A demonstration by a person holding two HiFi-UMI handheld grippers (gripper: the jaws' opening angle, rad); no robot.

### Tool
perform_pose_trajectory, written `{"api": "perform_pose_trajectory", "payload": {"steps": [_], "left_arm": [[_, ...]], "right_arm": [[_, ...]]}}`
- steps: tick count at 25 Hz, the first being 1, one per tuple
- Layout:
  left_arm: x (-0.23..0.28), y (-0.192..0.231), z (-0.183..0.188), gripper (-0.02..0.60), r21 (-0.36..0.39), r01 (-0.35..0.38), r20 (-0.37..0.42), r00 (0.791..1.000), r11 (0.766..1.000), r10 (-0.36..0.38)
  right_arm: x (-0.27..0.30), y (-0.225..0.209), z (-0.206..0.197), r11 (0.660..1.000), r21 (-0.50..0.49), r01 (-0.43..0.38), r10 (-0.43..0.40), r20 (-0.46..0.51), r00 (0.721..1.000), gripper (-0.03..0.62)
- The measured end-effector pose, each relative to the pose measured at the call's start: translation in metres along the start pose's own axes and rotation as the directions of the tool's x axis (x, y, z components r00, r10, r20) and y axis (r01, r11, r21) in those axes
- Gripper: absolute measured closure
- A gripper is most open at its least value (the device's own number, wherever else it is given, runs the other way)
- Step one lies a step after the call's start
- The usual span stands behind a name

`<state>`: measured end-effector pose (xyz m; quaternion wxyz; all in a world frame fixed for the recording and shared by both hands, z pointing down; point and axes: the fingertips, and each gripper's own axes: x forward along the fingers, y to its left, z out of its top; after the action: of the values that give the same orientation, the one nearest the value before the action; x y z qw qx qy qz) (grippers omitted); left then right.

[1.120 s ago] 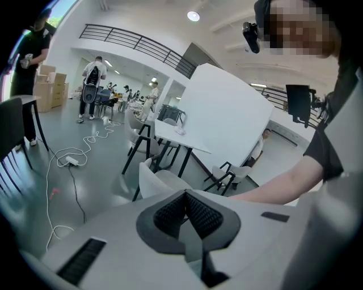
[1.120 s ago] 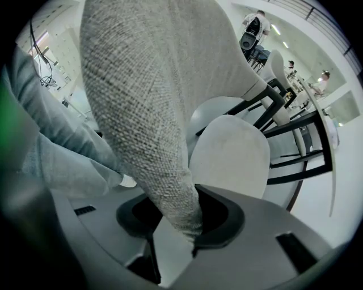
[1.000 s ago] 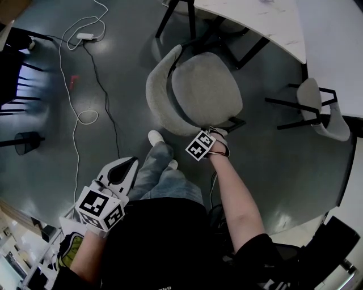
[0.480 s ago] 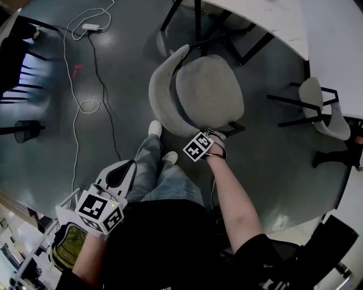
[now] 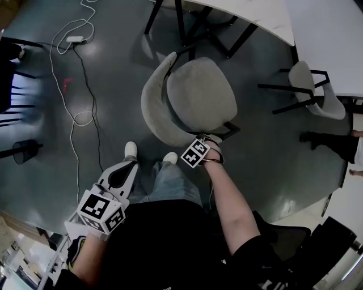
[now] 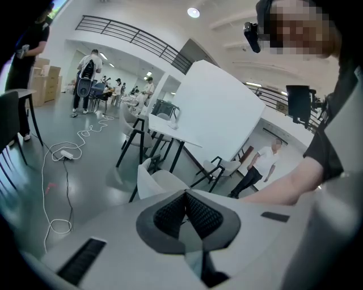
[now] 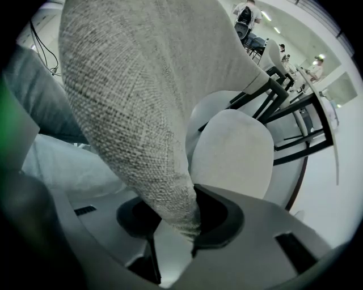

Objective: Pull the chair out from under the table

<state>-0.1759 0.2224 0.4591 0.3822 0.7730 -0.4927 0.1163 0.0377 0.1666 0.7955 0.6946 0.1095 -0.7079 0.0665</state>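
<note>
while the right gripper [image 7: 180, 222] clamps the backrest edge of the grey chair [image 5: 195, 96], its seat lies beyond the jaws, clear of the white table [image 5: 255, 17]; the left gripper [image 6: 186, 210] hangs closed, empty.

Place: a large open work hall, like an office or a lab.
Floor: smooth grey floor [image 5: 272, 141].
Furniture: white tables [image 5: 255, 14], padded chairs [image 5: 198, 93].
Above: gallery railing [image 6: 130, 34], ceiling lamp [image 6: 194, 12].
Background: cardboard boxes [image 6: 45, 79], people [image 6: 86, 73] standing.
</note>
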Motion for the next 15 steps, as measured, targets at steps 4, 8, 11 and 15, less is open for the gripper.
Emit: {"api": "perform_pose_trajectory", "payload": {"steps": [4,8,11,15], "left_arm": [[-0.007,0.008,-0.004,0.577,0.025,0.042,-0.038,0.998,0.999,-0.041],[-0.016,0.022,-0.007,0.577,0.05,0.066,-0.073,0.995,0.997,-0.062],[-0.022,0.031,-0.006,0.577,0.065,0.087,-0.095,0.992,0.994,-0.081],[-0.026,0.037,-0.006,0.577,0.093,0.128,-0.131,0.985,0.987,-0.116]], "right_arm": [[-0.001,0.009,-0.007,0.999,0.042,0.001,0.0,-0.016,1.0,0.451],[-0.001,0.019,-0.011,0.997,0.073,0.004,-0.003,-0.022,1.0,0.45],[-0.003,0.027,-0.016,0.995,0.101,0.006,-0.002,-0.037,0.999,0.45],[-0.003,0.044,-0.025,0.99,0.144,0.003,0.005,-0.059,0.998,0.45]]}}
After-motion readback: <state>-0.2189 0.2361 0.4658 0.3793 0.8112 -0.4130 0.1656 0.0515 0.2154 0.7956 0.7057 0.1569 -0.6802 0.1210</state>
